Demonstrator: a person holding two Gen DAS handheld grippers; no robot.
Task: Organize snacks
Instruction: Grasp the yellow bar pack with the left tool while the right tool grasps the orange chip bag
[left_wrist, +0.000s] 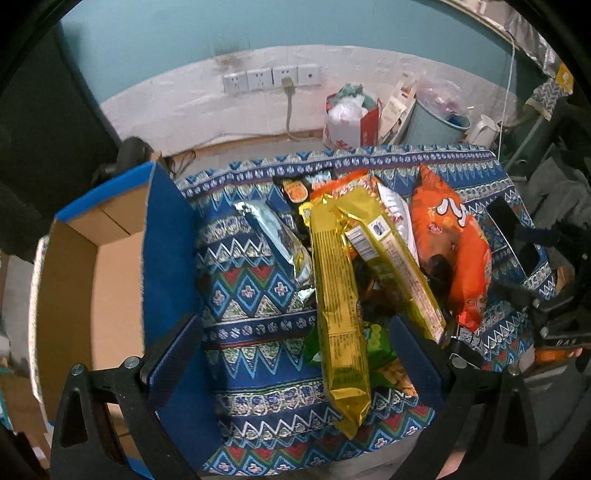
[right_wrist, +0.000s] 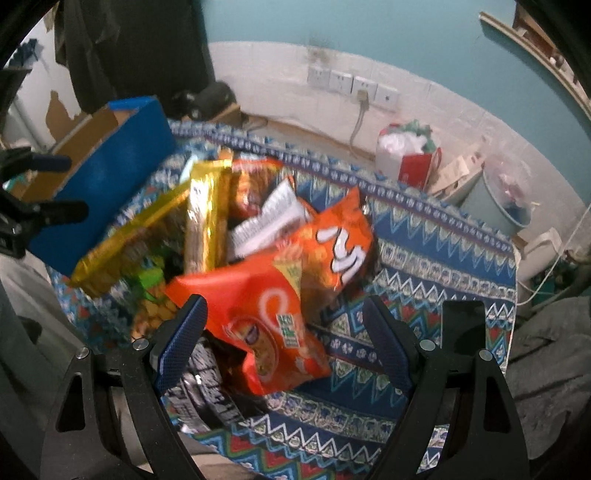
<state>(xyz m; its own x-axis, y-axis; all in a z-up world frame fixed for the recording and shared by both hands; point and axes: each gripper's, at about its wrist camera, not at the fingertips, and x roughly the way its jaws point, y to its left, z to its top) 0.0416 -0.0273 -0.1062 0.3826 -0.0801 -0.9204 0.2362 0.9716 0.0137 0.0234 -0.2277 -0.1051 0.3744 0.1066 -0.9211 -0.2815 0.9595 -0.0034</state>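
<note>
With both jaws spread wide and empty: left gripper (left_wrist: 295, 354) straddles gold packet (left_wrist: 341, 306); right gripper (right_wrist: 286, 347) straddles orange bag (right_wrist: 258, 314). Beyond, snack pile on patterned surface (left_wrist: 243, 295); blue box (left_wrist: 110, 280) left.

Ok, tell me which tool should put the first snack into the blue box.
Left. The left tool is open around the long gold packet, with the blue box just to its left. The right tool, also open, hovers over the orange bag, farther from the box.

dim fisheye views; right wrist view motion-blurred.
</note>
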